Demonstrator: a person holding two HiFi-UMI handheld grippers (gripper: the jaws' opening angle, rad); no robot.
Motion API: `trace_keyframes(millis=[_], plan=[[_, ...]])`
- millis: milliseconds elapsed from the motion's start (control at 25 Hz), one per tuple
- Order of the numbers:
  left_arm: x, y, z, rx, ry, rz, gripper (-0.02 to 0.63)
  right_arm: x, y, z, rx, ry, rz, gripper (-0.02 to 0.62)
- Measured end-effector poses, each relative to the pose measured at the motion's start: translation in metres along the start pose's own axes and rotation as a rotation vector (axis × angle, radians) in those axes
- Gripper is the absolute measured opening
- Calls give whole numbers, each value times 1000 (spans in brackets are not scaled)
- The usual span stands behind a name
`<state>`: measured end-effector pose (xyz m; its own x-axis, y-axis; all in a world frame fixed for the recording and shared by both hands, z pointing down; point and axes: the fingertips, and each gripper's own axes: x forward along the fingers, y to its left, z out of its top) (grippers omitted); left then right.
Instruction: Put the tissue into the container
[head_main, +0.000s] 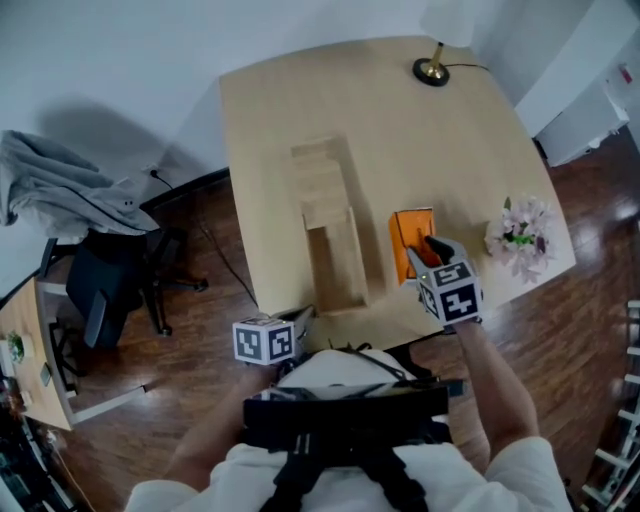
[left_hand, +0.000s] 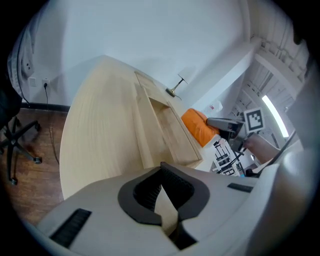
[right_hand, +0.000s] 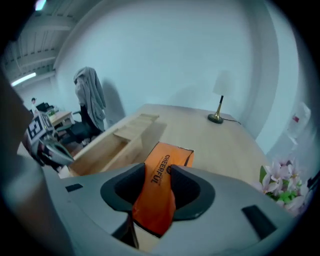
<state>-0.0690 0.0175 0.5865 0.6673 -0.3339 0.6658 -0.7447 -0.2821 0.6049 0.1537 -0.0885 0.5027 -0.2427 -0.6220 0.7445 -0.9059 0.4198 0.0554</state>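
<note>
Right gripper (right_hand: 159, 170) pinches the orange pack (head_main: 410, 232) beside the container (head_main: 353, 240) near the table's (head_main: 270, 130) front edge; left gripper's (left_hand: 161, 170) jaws sit pressed together, empty.

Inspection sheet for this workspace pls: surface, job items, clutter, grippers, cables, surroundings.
Surface: light wooden table.
Job's things: orange tissue pack, right of the long wooden container; the container's open compartment holds nothing.
Clutter: lamp at the far edge; flowers at the right edge.
Grippers: right gripper shut on the tissue pack; left gripper at the near edge, jaws together, empty.
Cables: lamp cable runs toward the table's right side.
Surroundings: office chair with grey cloth, left of the table.
</note>
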Motion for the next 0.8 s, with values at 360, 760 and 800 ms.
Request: trace_keyframes(millis=[360,760,800], plan=[[4,2,0,-67,-6,26,-11,32,-42,-53,-12,79,-47,218],[14,4,15,-95,-24,12,-11,45,-36,-69,178,168,50,506],[11,5,14,-97,-26,14,-11,49,-36,-70,202,177,47,514]])
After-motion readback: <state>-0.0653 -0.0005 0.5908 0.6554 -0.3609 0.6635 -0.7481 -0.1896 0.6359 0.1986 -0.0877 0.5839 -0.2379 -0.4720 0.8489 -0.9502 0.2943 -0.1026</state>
